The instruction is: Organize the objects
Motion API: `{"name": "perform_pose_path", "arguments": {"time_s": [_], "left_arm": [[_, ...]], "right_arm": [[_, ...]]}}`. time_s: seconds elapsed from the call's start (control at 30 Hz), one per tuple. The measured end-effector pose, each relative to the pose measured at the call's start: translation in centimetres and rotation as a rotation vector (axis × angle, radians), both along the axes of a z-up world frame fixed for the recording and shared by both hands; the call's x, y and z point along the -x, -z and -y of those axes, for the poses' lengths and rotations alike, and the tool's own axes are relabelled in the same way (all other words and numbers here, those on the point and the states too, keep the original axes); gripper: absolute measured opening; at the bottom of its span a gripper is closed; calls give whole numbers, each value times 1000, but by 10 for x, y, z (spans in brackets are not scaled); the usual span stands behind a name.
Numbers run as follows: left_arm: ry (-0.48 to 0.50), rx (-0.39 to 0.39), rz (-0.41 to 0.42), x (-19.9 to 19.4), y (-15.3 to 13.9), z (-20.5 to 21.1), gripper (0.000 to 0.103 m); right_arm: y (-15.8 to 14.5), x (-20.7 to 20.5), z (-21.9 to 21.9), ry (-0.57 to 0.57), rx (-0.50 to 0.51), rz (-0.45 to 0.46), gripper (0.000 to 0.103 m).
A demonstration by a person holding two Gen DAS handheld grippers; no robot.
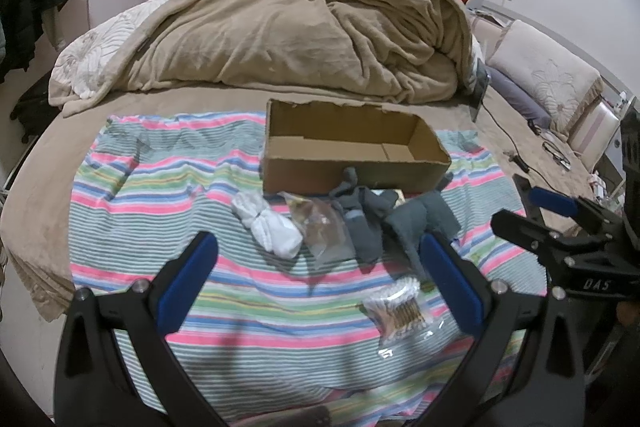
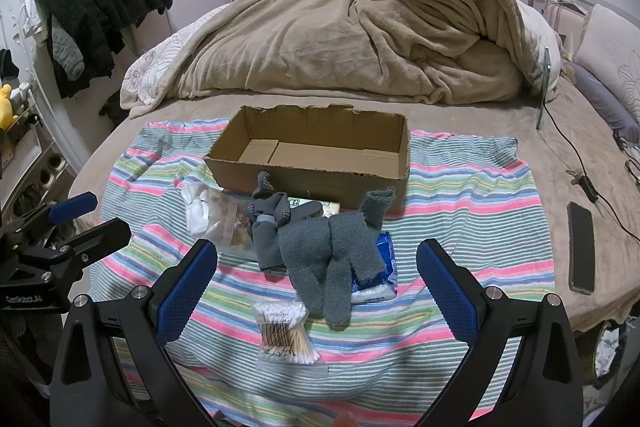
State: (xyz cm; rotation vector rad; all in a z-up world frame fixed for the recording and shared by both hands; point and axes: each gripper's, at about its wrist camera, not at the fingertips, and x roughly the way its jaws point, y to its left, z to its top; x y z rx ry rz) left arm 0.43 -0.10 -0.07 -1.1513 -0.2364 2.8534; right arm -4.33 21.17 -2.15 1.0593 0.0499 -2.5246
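Brown cardboard box (image 2: 308, 157) open and empty at the far side of striped cloth (image 2: 460, 195) on bed (image 2: 580, 163); just in front of it, touching one another, white socks (image 2: 196, 211), clear bag (image 2: 232, 223), dark grey socks (image 2: 268, 227), knitted grey gloves (image 2: 332, 255) over blue packet (image 2: 380, 267), and nearest, pack of cotton swabs (image 2: 284, 331). Left gripper (image 1: 318, 275) with fingers spread wide, grasping nothing, hovering over cloth near swabs; right gripper (image 2: 316, 279) likewise released, fingers on both sides of gloves without touching. Black phone (image 2: 581, 247) on bed well apart at right, beige blanket (image 2: 320, 39) heaped behind box.
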Motion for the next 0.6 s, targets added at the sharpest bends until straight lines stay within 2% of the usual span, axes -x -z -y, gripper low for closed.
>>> {"name": "perform_pose_path", "arguments": {"time_s": [0.6], "left_arm": [[3, 0, -2, 1, 0, -2, 102]], "right_arm": [[3, 2, 1, -1, -1, 5, 102]]}}
